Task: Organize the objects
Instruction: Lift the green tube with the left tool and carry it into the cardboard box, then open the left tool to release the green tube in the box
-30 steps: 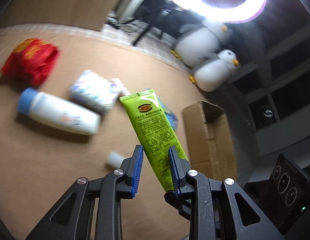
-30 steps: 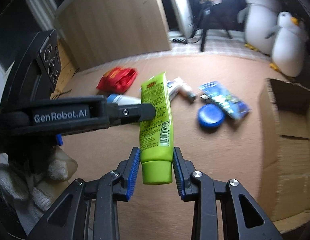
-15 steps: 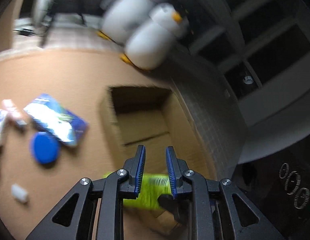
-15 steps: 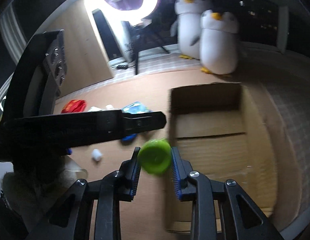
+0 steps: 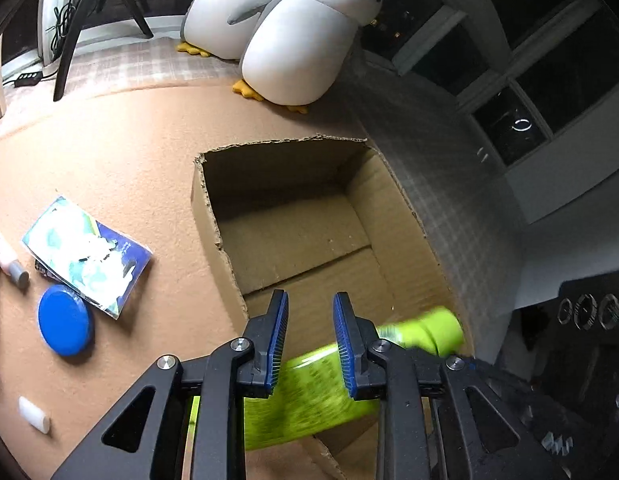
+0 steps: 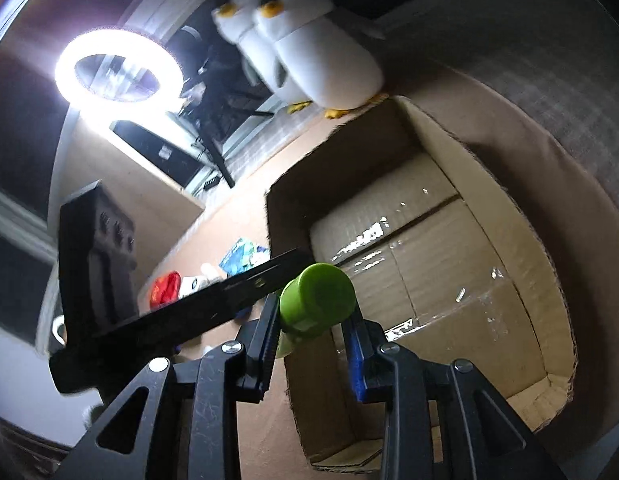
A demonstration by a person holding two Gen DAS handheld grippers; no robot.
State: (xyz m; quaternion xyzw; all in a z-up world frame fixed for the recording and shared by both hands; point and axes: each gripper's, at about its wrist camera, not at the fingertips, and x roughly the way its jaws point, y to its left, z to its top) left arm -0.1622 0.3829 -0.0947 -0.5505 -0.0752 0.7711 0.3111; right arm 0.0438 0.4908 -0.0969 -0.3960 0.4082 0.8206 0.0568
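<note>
Since the green tube (image 5: 309, 392) is already up over the cardboard box (image 5: 205, 200), what matters to me now is how its length lies across the opening. The box sits at the right edge of the brown mat (image 5: 129, 152), just short of the plush penguins (image 5: 297, 40).

My right tool (image 6: 311, 308) is clamped on the tube's cap (image 6: 317, 300), and the cap points forward and up over the box's taped floor. From the left wrist view the tube runs sideways under my left tool (image 5: 309, 298). The cap end is to the right above the box interior. The flat crimped end is to the left, roughly above the box's near wall.

The left tool's jaws stand a little apart with nothing between their tips. The tube seems to pass beneath them rather than being pinched, so I judge that the right hand alone carries it.

So the right hand is the one that counts. I think the flat end must swing inward past the near wall before I let go, or the tube may catch on the rim and tip out toward the blue lid (image 5: 65, 320) and the packet (image 5: 85, 256).
</note>
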